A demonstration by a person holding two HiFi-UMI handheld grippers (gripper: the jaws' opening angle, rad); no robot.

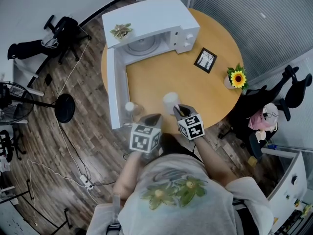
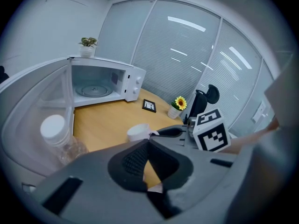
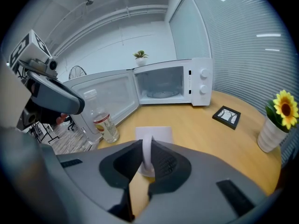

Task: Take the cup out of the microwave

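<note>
A white cup (image 1: 170, 101) is outside the microwave (image 1: 151, 18), low over the near part of the round wooden table (image 1: 161, 77); I cannot tell whether it touches the wood. My right gripper (image 1: 178, 109) is shut on the cup's handle (image 3: 146, 154), with the cup body (image 3: 154, 133) just beyond the jaws. My left gripper (image 1: 153, 116) is beside it to the left, jaws shut with nothing between them (image 2: 148, 143). The left gripper view shows the cup (image 2: 137, 131) and the right gripper (image 2: 154, 133) to its right. The microwave's door (image 1: 116, 87) stands wide open, its cavity (image 3: 161, 83) holding only the glass turntable.
A clear plastic bottle (image 1: 130, 108) with a white cap stands by the open door, close to my left gripper. A small framed picture (image 1: 206, 59) and a potted sunflower (image 1: 237, 78) sit on the table's right side. A small plant (image 1: 121, 31) tops the microwave. Office chairs and a fan stand on the floor around.
</note>
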